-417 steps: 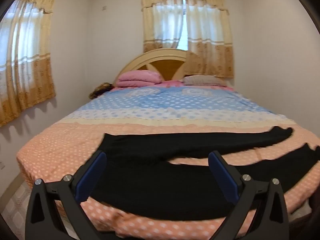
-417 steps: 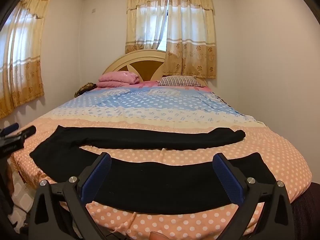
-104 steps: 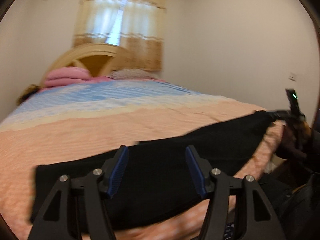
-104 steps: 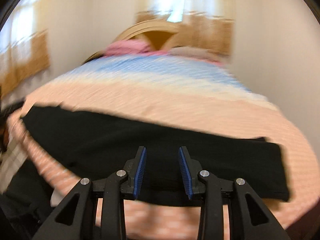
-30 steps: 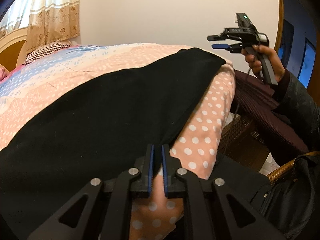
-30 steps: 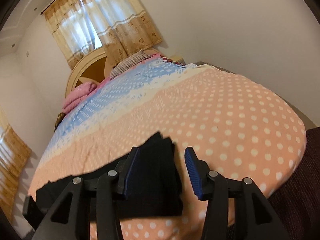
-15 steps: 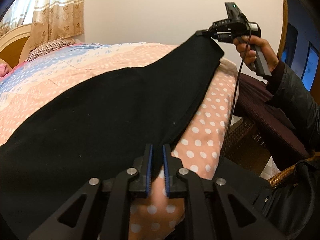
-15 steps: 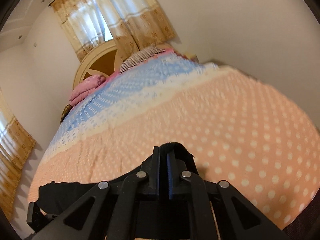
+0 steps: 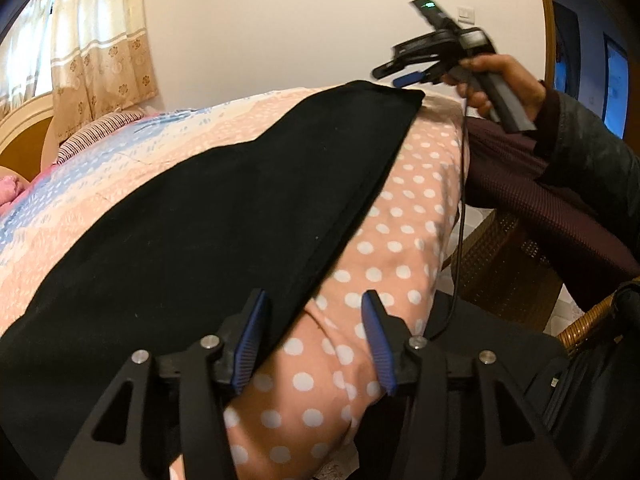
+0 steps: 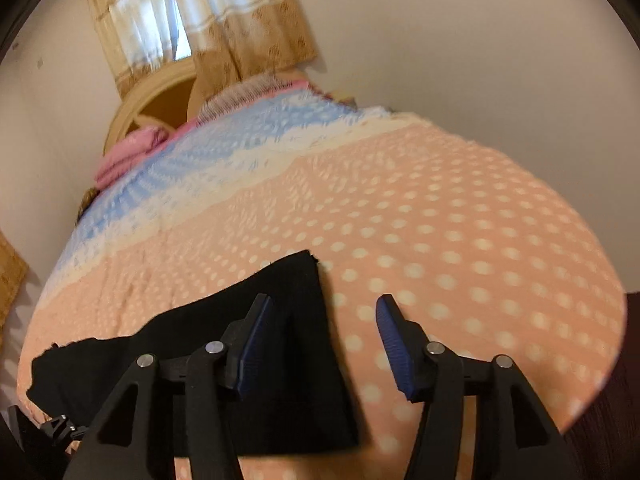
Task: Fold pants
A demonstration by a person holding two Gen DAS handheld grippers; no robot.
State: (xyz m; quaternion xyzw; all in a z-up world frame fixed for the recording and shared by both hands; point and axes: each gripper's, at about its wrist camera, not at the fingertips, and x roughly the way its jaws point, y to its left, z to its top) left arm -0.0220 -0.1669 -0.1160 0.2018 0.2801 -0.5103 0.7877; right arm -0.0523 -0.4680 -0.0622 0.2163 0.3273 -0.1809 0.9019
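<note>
The black pants [image 9: 208,216] lie flat along the near edge of the bed, legs laid one on the other. My left gripper [image 9: 314,340] is open over their near edge, holding nothing. My right gripper [image 9: 404,74] shows in the left wrist view, open, just above the pants' far end. In the right wrist view the right gripper [image 10: 324,344] is open over the leg end of the pants [image 10: 292,320]. The left gripper's tip [image 10: 60,426] shows at the lower left there.
The bed has a peach polka-dot and blue bedspread [image 10: 460,248], pillows [image 10: 128,152] and a wooden headboard [image 10: 160,92]. Curtains [image 9: 100,48] hang behind. A wicker basket [image 9: 500,268] and dark cloth [image 9: 560,208] stand at the bed's right side.
Both grippers were shut on the pants' ends half a second ago; both have opened and let go. The lifted far end has dropped flat onto the bed.
</note>
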